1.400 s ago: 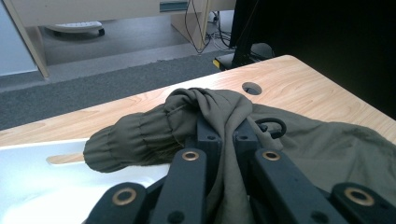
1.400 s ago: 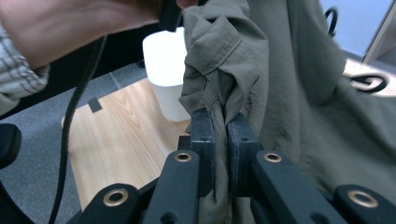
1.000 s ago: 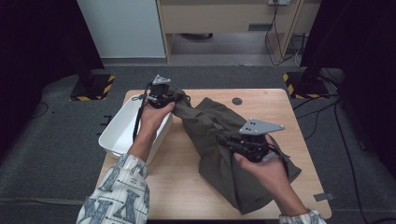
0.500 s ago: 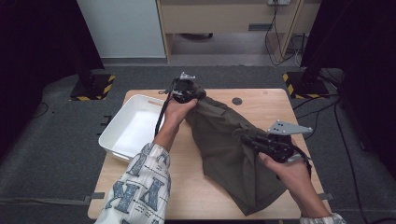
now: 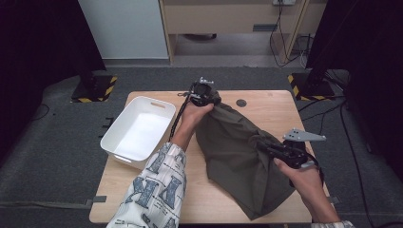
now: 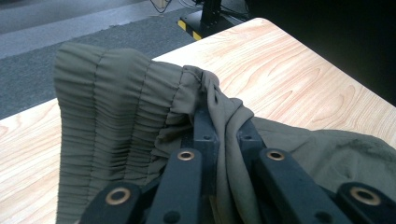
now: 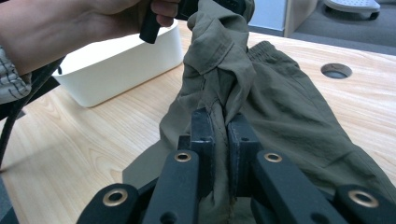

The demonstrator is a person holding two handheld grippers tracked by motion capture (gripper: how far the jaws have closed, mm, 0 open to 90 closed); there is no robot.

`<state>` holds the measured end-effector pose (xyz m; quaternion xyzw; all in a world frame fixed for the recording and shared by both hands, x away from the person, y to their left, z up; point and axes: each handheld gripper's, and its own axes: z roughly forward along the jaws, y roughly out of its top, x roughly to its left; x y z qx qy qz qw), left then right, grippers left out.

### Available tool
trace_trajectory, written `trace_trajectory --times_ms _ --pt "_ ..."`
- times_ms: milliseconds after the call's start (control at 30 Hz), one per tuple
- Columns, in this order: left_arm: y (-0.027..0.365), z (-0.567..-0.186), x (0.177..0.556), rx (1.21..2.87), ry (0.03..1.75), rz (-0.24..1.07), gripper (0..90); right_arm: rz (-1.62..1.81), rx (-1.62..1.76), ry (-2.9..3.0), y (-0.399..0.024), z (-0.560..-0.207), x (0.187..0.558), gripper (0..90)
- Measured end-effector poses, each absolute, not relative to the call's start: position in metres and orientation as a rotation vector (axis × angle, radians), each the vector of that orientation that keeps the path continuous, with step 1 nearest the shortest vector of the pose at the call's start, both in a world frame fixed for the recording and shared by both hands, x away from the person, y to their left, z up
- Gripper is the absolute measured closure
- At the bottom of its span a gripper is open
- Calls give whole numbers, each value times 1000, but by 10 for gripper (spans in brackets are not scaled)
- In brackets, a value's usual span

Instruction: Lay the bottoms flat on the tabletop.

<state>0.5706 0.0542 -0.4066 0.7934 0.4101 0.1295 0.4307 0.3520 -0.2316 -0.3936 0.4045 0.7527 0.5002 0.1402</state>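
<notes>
White plastic bin (image 5: 138,130) sits at the bench's (image 5: 266,102) left edge, nothing in it. Just right of it, left tongs (image 5: 205,93) are up at the far edge, centre, jaws clamped on the gathered elastic waistband of the olive trousers (image 5: 237,152); in the left gripper view the fabric (image 6: 140,116) is bunched tight between the pads. The garment runs diagonally from there to the near right, most of it lying on the wood, upper part lifted and a bit twisted. Right tongs (image 5: 278,149) are pinched on a fold approx mid-garment, near the right edge; the right gripper view shows cloth (image 7: 219,74) squeezed between shut jaws.

Progress, my read: both grips are secured and the trousers are roughly stretched out, i.e. the early part is done. Smoothing, folding and probably moving them into the bin are left.
</notes>
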Motion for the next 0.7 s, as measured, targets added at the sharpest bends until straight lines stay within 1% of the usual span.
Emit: trace_trajectory --times_ms 33,67,100,167,200,233,300,433,700 --pt "53 -407 571 1975 1019 329 795 1440 1170 2174 -233 -395 352 833" --pt "51 -408 572 1969 1012 347 753 1434 1177 2169 -235 -396 353 833" --pt "50 -408 572 1951 1013 364 681 1427 1186 2162 -237 -397 354 833" --pt "49 -408 574 1891 1016 330 431 1393 1202 2158 -242 -403 358 833" --pt "49 -407 574 1870 1018 323 343 1366 1215 2161 -245 -407 360 833" --pt "49 -405 574 1857 1016 330 297 1345 1228 2162 -248 -411 363 833" --pt "48 -401 572 1840 994 333 253 1321 1257 2160 -253 -421 368 833" --pt "47 -397 565 1869 984 324 211 1297 1324 2153 -264 -436 373 829" --pt "50 -388 541 1892 945 333 198 1273 1388 2114 -280 -450 376 790"
